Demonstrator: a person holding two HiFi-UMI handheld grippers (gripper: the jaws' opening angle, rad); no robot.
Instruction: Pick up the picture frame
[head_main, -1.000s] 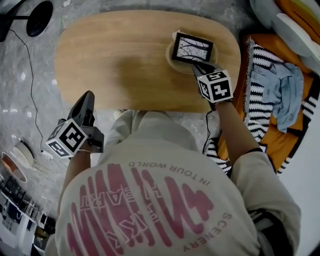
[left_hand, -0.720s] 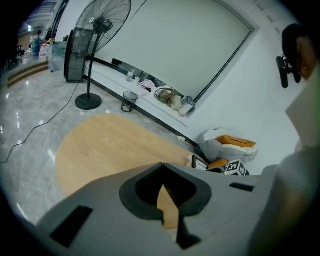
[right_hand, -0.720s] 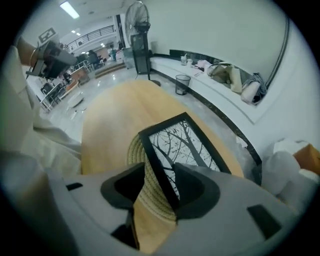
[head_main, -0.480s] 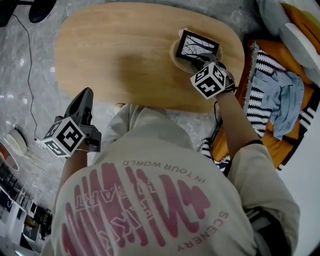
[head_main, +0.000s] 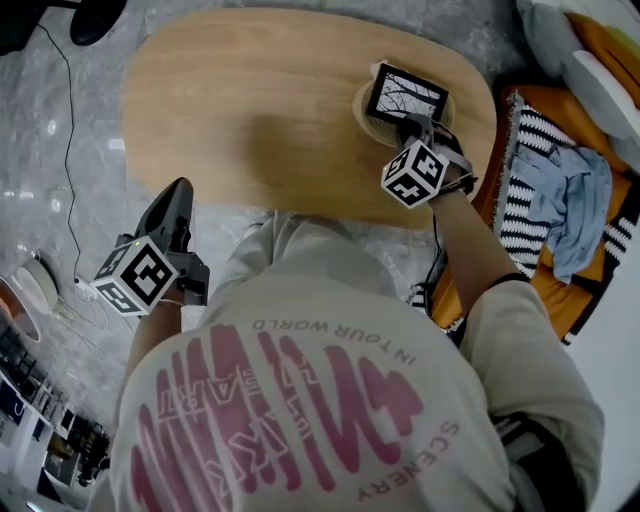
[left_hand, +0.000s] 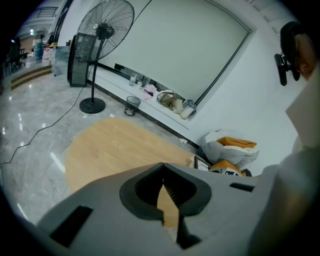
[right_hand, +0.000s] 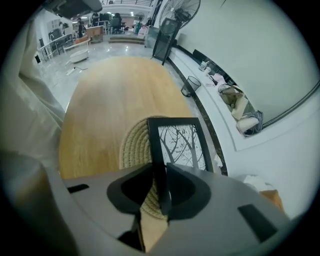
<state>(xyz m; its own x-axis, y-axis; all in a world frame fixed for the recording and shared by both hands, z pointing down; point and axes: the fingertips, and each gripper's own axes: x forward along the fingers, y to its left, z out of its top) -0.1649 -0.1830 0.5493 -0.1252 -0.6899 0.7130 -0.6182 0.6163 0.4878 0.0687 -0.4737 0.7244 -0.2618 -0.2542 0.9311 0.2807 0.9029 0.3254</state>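
Observation:
The picture frame (head_main: 405, 95), black-edged with a bare-tree print, lies on a round woven mat (head_main: 360, 108) at the far right of the oval wooden table (head_main: 250, 100). My right gripper (head_main: 412, 126) points steeply down at the frame's near edge. In the right gripper view the frame's (right_hand: 182, 145) black left border runs between the closing jaws of the right gripper (right_hand: 159, 167), and both pads touch it. My left gripper (head_main: 178, 192) hangs off the table's near left edge over the floor. It shows shut and empty in the left gripper view (left_hand: 162, 167).
An orange cushion with a striped cloth and a blue garment (head_main: 560, 190) lies on the floor right of the table. A standing fan (left_hand: 102, 30) and a small bin (left_hand: 132, 105) stand beyond the table's far end. A cable (head_main: 65, 130) trails over the floor at left.
My right gripper has rolled about its own axis, turning its marker cube, and sunk a little onto the frame's edge. The left gripper has hardly shifted.

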